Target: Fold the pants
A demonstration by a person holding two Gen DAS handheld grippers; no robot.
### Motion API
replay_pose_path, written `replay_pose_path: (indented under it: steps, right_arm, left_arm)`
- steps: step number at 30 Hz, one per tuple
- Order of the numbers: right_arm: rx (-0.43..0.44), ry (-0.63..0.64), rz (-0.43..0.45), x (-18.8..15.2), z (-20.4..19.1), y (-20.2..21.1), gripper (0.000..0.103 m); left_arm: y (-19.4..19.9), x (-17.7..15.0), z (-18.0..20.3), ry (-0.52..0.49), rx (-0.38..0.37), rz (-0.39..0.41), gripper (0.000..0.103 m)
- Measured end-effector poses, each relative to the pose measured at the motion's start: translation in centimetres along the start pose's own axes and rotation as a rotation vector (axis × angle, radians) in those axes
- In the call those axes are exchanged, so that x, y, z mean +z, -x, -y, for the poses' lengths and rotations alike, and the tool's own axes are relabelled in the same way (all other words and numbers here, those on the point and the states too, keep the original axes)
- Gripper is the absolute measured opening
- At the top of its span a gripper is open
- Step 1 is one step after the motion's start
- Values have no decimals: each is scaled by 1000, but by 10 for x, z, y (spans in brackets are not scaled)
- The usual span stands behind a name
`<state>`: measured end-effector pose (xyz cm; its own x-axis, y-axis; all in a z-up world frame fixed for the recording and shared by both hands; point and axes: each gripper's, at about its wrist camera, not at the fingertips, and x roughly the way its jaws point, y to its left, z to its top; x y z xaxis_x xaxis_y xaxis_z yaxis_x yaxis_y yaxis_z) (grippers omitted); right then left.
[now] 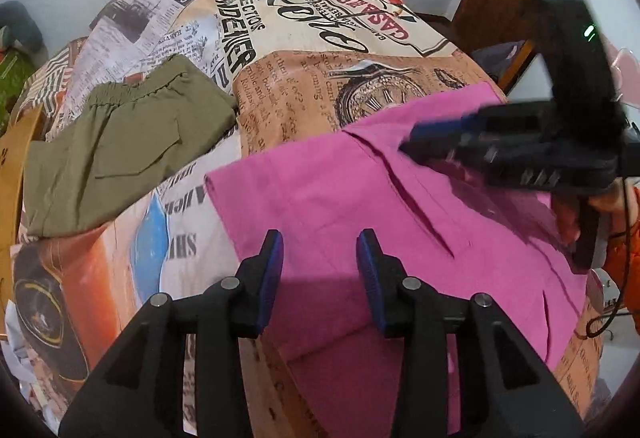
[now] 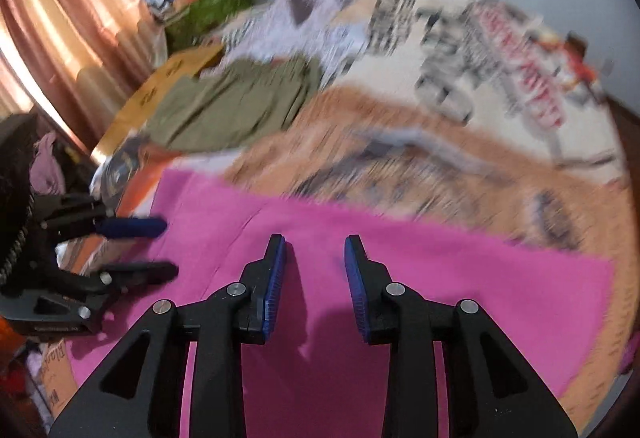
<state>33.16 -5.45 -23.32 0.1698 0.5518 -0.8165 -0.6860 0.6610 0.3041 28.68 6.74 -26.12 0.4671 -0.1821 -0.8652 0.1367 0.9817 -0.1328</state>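
Blue-padded fingers of the left gripper stand apart above the pink pants, which lie flat at the near edge of the printed bed cover. Right gripper hovers above them too, jaws apart. Olive pants lie folded further left. Right wrist view is blurred, the print unreadable.
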Motion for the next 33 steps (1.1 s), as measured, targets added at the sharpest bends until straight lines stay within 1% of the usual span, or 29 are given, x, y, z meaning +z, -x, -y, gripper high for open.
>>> replay_pose_path:
  steps: [1,3,5,8,12,14,15,18,19,21,24,26,31,33]
  right_arm:
    - [0,6,-22,-5,-2,-5,28]
    - [-14,35,-24,-13,-8,-3,28]
    - [-4,50,-47,-11,-9,2,28]
    - [-11,45,-5,0,-2,16,28]
    - [-88,69,41,21,5,16,29]
    - [-118,88,25,28,6,4,29]
    - [-125,103,1,30,6,-5,29]
    - [-117,141,-74,26,0,-25,29]
    - [-133,158,-62,24,-3,-26,29]
    - [-145,190,-53,22,-7,-27,29]
    - [-137,203,-46,24,-4,-29,29]
    - [-170,213,-35,26,-2,-33,34]
    - [-236,166,-17,25,4,-32,34]
    - [-238,132,-30,23,7,-24,34]
  left_arm:
    - [1,-4,-1,2,-6,2,39]
    - [3,-9,-3,5,-16,9,39]
    - [5,-10,-2,-8,-16,7,39]
    - [10,-2,-4,-2,-13,8,39]
    - [23,14,-13,45,-31,62,39]
    - [21,19,-14,55,-26,66,39]
    - [18,19,-14,56,-22,59,39]
    - [-2,13,-11,38,-13,-6,39]
    - [-7,7,-9,26,-12,-15,39]
    - [-4,0,-4,-1,2,9,39]
    - [1,-7,-4,3,-2,4,39]
    - [1,-11,-4,3,-1,7,40]
    - [8,-20,3,-22,38,15,40]
    - [11,-21,4,-30,44,16,40]
